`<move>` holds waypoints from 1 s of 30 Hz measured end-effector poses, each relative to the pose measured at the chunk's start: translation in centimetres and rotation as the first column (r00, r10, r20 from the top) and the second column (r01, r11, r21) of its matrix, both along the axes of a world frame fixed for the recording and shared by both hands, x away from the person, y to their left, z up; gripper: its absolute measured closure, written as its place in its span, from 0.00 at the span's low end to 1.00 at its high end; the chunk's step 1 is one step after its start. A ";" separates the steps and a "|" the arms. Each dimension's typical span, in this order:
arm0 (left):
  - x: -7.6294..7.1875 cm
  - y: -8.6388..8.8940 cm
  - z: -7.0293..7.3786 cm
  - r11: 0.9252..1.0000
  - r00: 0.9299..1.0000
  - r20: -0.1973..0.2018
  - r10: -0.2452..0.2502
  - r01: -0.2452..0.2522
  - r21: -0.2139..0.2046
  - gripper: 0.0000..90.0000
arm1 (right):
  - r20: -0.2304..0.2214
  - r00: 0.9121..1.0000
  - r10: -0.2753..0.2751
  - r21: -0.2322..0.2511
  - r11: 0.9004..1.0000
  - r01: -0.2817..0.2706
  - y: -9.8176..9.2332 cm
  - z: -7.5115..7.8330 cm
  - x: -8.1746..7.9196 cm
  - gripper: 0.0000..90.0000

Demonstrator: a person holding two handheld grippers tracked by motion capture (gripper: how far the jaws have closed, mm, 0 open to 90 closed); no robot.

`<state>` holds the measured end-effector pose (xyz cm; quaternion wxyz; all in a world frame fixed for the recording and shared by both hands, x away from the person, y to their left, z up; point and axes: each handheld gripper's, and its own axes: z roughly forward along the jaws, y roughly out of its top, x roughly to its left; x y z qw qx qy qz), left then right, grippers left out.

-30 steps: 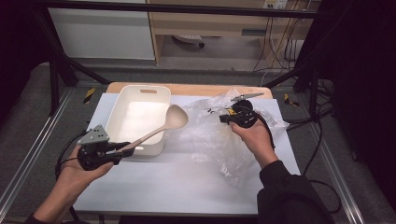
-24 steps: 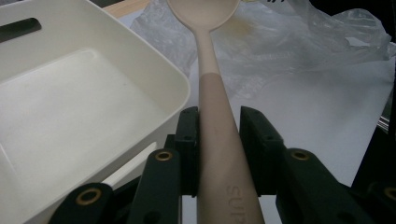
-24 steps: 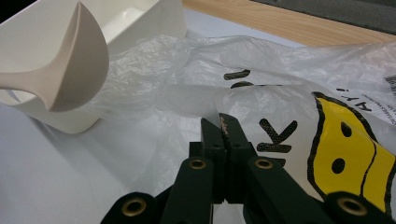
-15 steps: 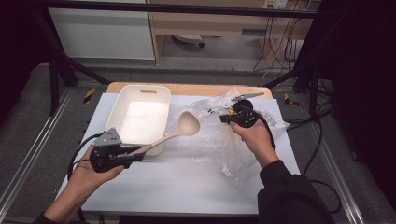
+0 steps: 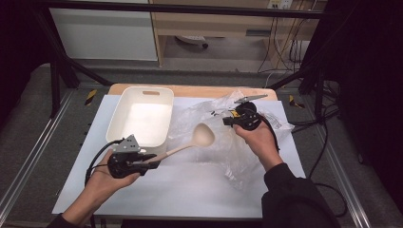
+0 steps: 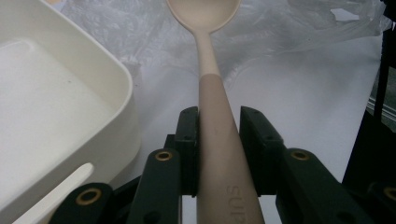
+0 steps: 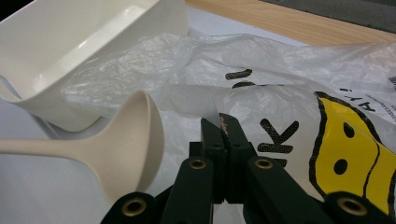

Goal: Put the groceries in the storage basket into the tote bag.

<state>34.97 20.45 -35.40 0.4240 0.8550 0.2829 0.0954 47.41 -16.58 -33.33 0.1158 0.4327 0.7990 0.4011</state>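
A beige ladle-like spoon [image 5: 190, 145] is held by its handle in my left gripper [image 5: 152, 161], near the table's front left. Its bowl reaches right to the edge of a crumpled clear plastic bag [image 5: 228, 147]. In the left gripper view the jaws of the left gripper [image 6: 219, 116] press on both sides of the spoon handle [image 6: 210, 88]. My right gripper [image 5: 227, 118] holds the bag's upper edge, raised. In the right gripper view the right gripper [image 7: 223, 122] has its jaws together, pinching the bag film [image 7: 289, 93], with the spoon bowl [image 7: 130, 140] just to their left.
An empty white rectangular tub [image 5: 140, 118] stands at the back left on the white table cover [image 5: 190, 190], close to the spoon's left side. A wooden board edge [image 5: 190, 90] runs along the back. Black frame bars and cables flank the table.
My left gripper has carried the spoon to the right and slightly lower, so its bowl has gone from the tub's rim to the bag. The right gripper has stayed put.
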 end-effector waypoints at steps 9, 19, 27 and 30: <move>0.4 -2.2 -1.2 1.000 1.000 -0.014 -0.028 0.028 0.003 0.76 | 0.001 1.000 0.001 0.002 1.000 -0.001 -0.1 0.1 -0.1 1.00; 1.2 -3.3 -2.0 0.999 0.999 -0.018 -0.034 0.034 -0.004 0.76 | 0.003 1.000 0.007 0.001 1.000 -0.007 -0.2 0.1 -0.3 1.00; 2.1 -4.6 -2.7 0.999 0.999 -0.018 -0.037 0.037 -0.013 0.76 | 0.003 1.000 0.024 -0.005 1.000 -0.024 0.0 0.1 -0.6 1.00; 2.5 -5.3 -3.0 0.999 0.999 -0.024 -0.043 0.043 -0.016 0.76 | 0.003 1.000 0.026 -0.007 1.000 -0.026 0.0 0.0 -0.8 1.00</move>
